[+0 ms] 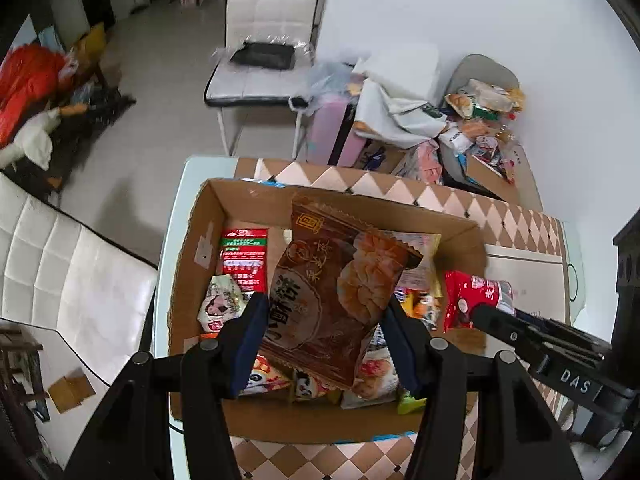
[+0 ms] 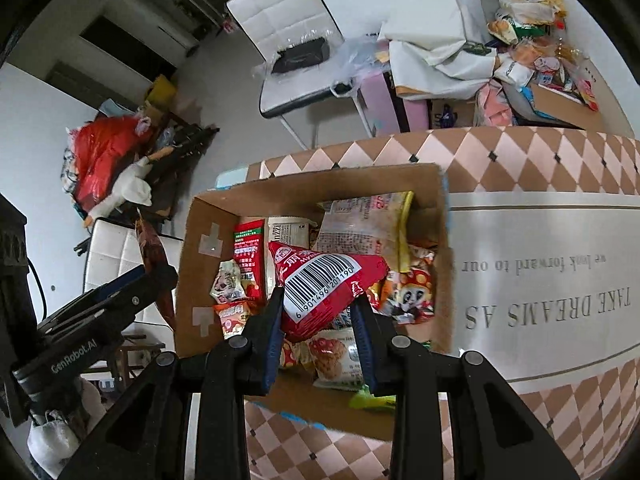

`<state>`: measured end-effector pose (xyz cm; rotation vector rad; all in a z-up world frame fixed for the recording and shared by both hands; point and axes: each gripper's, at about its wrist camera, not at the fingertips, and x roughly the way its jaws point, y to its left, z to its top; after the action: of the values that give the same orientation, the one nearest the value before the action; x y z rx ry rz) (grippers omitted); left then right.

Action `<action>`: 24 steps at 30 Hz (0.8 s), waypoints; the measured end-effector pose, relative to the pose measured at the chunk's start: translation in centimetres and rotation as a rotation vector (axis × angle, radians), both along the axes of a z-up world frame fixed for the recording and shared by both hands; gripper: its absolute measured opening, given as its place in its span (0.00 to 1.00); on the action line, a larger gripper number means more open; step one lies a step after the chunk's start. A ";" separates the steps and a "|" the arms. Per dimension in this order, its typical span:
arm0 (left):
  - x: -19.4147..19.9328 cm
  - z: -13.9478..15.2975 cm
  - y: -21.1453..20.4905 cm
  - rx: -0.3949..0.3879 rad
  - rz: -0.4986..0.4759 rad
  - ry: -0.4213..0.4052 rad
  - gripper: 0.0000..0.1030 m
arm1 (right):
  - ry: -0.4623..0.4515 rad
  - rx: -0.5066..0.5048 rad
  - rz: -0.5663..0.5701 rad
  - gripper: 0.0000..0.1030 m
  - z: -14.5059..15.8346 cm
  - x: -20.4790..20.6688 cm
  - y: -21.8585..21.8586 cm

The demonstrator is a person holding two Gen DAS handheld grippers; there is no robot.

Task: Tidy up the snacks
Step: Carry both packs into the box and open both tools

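Observation:
An open cardboard box (image 1: pixel 192 248) (image 2: pixel 200 272) holds several snack packets on the checked tablecloth. My left gripper (image 1: pixel 324 308) is shut on a brown pastry packet (image 1: pixel 336 300), which hangs above the box's middle. In the right wrist view my right gripper (image 2: pixel 318 300) is shut on a red packet with a barcode (image 2: pixel 324 284), also above the box. That red packet (image 1: pixel 476 296) and the right gripper show at the right of the left wrist view. The left gripper (image 2: pixel 156 276) with the brown packet (image 2: pixel 150 248) shows at the left of the right wrist view.
White chairs (image 1: pixel 264 20) (image 1: pixel 60 264) stand beyond and left of the table. A second box heaped with snacks (image 1: pixel 488 128) (image 2: pixel 560 92) sits behind the table beside bags and white cloth. A grey runner with lettering (image 2: pixel 552 280) lies right of the box.

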<state>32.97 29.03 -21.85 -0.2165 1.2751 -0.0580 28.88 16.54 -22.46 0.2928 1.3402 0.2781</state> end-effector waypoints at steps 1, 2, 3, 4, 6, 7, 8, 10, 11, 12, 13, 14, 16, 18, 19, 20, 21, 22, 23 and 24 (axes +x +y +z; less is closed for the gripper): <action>0.3 -0.7 0.4 -0.004 0.002 0.018 0.53 | 0.014 -0.001 0.003 0.33 -0.6 0.3 0.6; 0.2 -1.1 0.6 -0.013 0.002 0.030 0.53 | 0.025 0.000 0.006 0.33 -1.2 0.6 1.0; 0.4 -1.9 0.9 -0.021 0.002 0.050 0.53 | 0.039 0.005 0.008 0.33 -1.7 0.8 1.5; 0.5 -2.4 1.0 -0.023 0.002 0.063 0.53 | 0.054 0.011 0.010 0.33 -2.4 0.8 1.8; 0.7 -4.0 1.4 -0.041 0.001 0.107 0.53 | 0.083 0.017 0.016 0.33 -3.6 0.9 2.5; 0.7 -4.5 1.4 -0.050 0.002 0.122 0.53 | 0.099 0.018 0.019 0.33 -4.3 0.9 2.8; 0.8 -5.4 1.4 -0.067 -0.006 0.152 0.53 | 0.110 0.019 0.022 0.33 -4.8 0.9 3.1; 0.7 -6.8 1.5 -0.095 -0.001 0.194 0.53 | 0.150 0.029 0.023 0.33 -6.3 1.0 3.6; 0.7 -7.5 1.6 -0.109 0.001 0.215 0.53 | 0.161 0.031 0.023 0.33 -6.8 1.1 3.8; 0.7 -8.3 1.7 -0.122 0.005 0.241 0.53 | 0.177 0.033 0.022 0.33 -7.5 1.1 3.9; 0.6 -8.9 1.8 -0.138 0.011 0.266 0.53 | 0.195 0.036 0.021 0.33 -8.2 1.1 3.9; 0.8 -9.3 1.9 -0.148 0.015 0.284 0.53 | 0.212 0.038 0.023 0.34 -8.9 1.1 4.0; 0.5 -10.5 2.1 -0.175 0.033 0.335 0.53 | 0.246 0.034 0.030 0.36 -10.2 1.0 4.1; 0.3 -11.1 2.3 -0.205 0.048 0.357 0.53 | 0.277 0.029 0.033 0.36 -11.3 1.0 4.0; 0.1 -11.3 2.4 -0.212 0.053 0.364 0.53 | 0.291 0.030 0.032 0.36 -11.8 1.0 4.0; 0.0 -11.3 2.4 -0.206 0.055 0.367 0.55 | 0.297 0.025 0.031 0.40 -12.2 0.8 4.0; -0.1 -11.3 2.3 -0.195 0.055 0.368 0.61 | 0.307 0.001 0.032 0.51 -12.6 0.8 4.0; -0.1 -11.2 2.3 -0.181 0.053 0.364 0.65 | 0.307 -0.022 0.038 0.60 -12.9 0.8 4.0; -0.1 -11.0 2.3 -0.171 0.052 0.359 0.73 | 0.301 -0.045 0.045 0.82 -13.0 0.8 4.1; -0.2 -10.9 2.3 -0.162 0.049 0.353 0.79 | 0.289 -0.074 0.052 0.90 -12.9 0.8 4.2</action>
<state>32.76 31.33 -32.74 -0.4108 1.6177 -0.0839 29.66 20.71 -35.38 0.2423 1.6416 0.2348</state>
